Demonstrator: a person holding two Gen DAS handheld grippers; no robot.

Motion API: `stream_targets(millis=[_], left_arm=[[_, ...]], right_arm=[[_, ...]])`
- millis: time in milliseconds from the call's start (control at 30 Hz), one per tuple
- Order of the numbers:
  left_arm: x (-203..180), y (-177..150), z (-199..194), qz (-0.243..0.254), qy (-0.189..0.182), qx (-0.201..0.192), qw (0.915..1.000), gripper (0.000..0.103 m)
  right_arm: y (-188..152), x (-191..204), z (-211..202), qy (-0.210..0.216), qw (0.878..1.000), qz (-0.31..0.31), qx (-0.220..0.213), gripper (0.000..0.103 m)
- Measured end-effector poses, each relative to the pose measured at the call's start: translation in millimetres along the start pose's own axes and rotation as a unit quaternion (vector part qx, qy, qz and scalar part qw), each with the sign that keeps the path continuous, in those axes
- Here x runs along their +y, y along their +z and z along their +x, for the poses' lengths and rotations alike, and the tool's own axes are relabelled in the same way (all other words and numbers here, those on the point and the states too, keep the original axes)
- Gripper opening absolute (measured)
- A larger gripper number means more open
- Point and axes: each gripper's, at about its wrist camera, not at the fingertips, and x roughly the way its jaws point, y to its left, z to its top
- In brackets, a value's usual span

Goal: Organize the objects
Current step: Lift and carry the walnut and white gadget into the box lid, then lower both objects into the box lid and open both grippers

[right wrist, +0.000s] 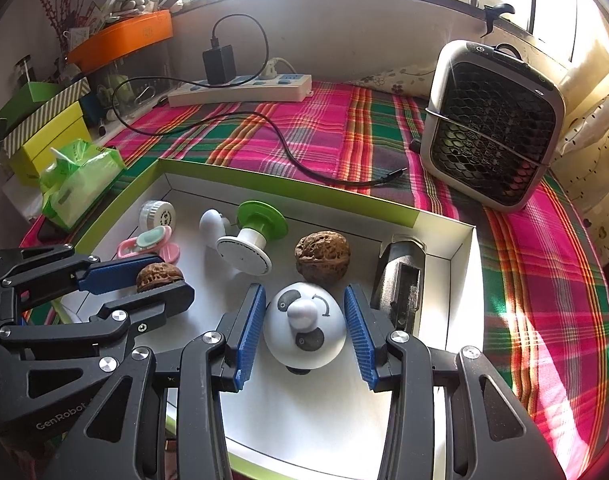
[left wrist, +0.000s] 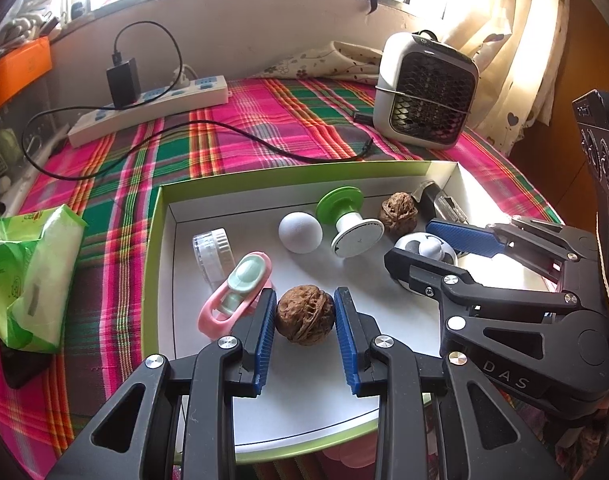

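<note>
Brown wrinkled walnut [left wrist: 305,314], probably hard, light and roll-prone, is sitting inside the green-rimmed white box [left wrist: 154,240], bracketed at its widest sides by the left gripper [left wrist: 302,310], while the right gripper [right wrist: 304,320] is straddling, ungripped, the nearby panda-faced white dome [right wrist: 303,326].

White raised letters "DAS" stand on the black plastic body of the right gripper [left wrist: 440,240], seen from the left wrist view. Pale letters "GenRobot" stand on the black plastic body of the left gripper [right wrist: 152,286], seen from the right wrist view. The print on the green tissue pack [left wrist: 28,276] is too blurred to read.
</note>
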Motion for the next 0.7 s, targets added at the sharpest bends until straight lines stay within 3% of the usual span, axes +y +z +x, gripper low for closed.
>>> stream_targets(millis=[700], left_arm=[[-1.2, 0.4, 2.2, 0.003, 0.007, 0.002, 1.0, 0.028]], right_arm=[[-1.3, 0.8, 0.1, -0.015, 1.0, -0.006, -0.004, 0.043]])
